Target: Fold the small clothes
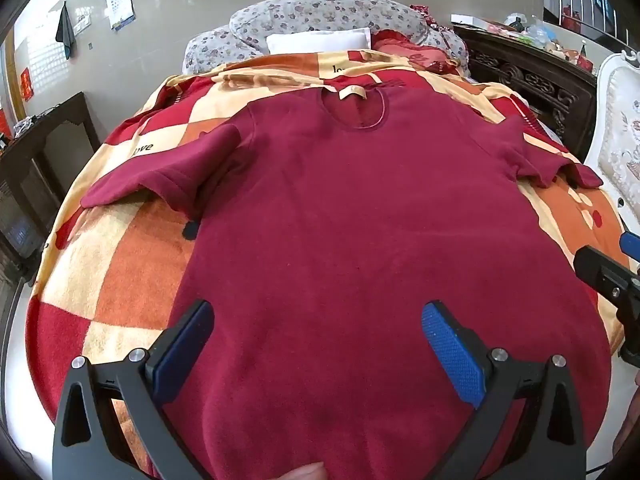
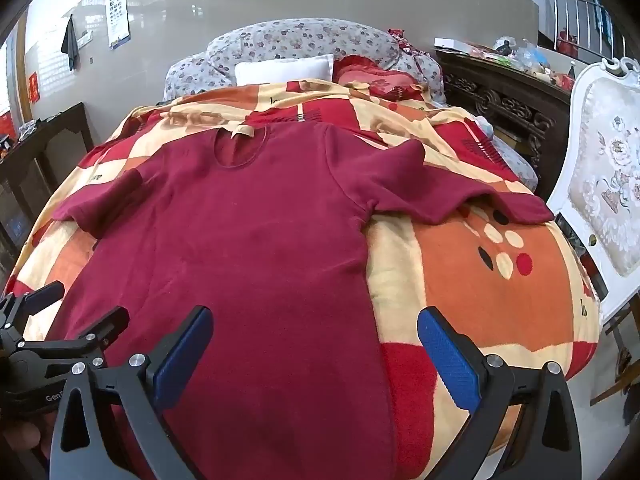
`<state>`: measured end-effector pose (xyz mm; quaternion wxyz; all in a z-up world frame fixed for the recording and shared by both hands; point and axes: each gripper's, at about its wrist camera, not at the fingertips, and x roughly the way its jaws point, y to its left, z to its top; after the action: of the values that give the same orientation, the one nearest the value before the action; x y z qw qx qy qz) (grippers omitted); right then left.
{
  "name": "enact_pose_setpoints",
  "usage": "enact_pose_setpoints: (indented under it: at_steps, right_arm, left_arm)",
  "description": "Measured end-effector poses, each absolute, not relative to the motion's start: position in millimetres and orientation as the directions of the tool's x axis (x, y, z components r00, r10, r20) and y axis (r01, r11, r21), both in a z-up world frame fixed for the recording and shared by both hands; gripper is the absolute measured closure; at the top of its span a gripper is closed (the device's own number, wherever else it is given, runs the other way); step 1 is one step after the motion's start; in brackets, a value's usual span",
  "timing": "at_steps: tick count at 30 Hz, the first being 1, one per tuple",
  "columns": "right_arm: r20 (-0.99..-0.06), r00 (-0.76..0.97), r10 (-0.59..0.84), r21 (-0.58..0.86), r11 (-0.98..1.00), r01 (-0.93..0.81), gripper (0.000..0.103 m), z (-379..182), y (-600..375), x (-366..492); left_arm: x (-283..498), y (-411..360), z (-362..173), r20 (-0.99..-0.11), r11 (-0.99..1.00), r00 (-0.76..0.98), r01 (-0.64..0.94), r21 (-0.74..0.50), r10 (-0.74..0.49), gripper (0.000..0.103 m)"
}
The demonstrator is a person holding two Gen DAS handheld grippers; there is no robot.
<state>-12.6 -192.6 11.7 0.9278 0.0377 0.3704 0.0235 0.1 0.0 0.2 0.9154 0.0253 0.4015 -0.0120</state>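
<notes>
A short-sleeved shirt (image 1: pixel 352 220) lies spread flat on a blanket (image 1: pixel 120 264) covering a bed, neckline at the far end, sleeves out to each side. Beyond the blanket sit a pillow (image 1: pixel 318 42) and, behind it, a rolled quilt (image 1: pixel 320 12). An upholstered chair (image 2: pixel 604 200) stands to the right of the bed, a carved cabinet (image 2: pixel 504 100) behind it. A low dresser, perhaps, stands left (image 2: pixel 48 148). An eye chart (image 2: pixel 117 14) hangs on the far wall.

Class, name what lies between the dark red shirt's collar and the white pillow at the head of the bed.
Only checked blanket lies between the shirt collar and the white pillow, clearest in the right wrist view.
</notes>
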Motion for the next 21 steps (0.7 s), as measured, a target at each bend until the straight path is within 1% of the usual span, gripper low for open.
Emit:
enact_pose_setpoints:
  at_steps: [17,21]
  right_arm:
    - [-0.687,0.722,0.076,0.087,0.996,-0.022,0.000,13.3,-188.0,-12.1]
    - [-0.688,0.721,0.077,0.086,0.996,-0.024,0.000,13.0,-187.3,-11.9]
  left_arm:
    - [-3.4,-3.7,3.7,-0.740,0.999,0.672,0.033,0.012,-0.013,0.000]
    - [1.3,-6.9,-1.0,-0.734,0.999,0.679,0.035,0.032,0.000,0.000]
